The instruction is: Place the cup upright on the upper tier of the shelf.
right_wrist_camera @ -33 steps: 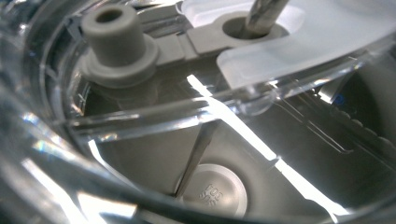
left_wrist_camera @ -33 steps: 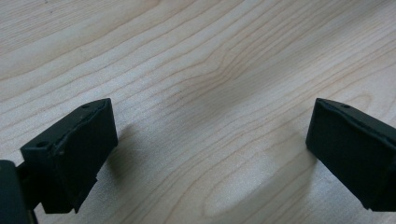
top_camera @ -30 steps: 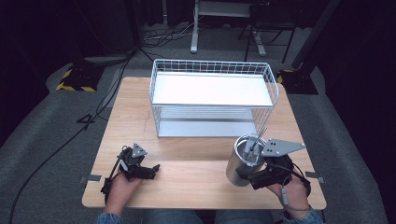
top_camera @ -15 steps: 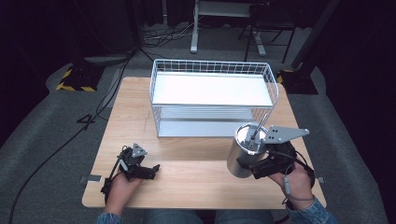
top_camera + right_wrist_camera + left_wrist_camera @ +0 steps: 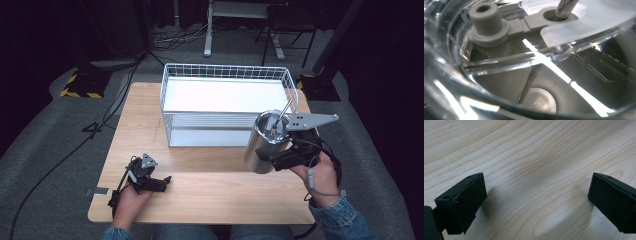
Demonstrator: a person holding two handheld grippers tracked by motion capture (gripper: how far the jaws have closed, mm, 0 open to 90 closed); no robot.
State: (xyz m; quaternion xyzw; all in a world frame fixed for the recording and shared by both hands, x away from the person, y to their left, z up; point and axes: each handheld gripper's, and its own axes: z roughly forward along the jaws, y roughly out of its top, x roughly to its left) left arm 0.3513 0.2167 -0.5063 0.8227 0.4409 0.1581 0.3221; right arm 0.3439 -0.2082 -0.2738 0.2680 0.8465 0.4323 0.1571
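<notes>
Steel tumbler [image 5: 264, 145] — straw [image 5: 281, 116] inside.

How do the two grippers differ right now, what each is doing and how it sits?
The right gripper is lifted above the table, gripping a steel tumbler with a straw; the left gripper lies low on the table. The right is clamped on the tumbler; the left's fingers stand wide apart, holding nothing. Each is hand-held with black fingers.

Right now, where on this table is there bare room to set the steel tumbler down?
Bare wood lies left of the wire basket, and between left gripper and right gripper holding the steel tumbler. The back is crowded.
</notes>
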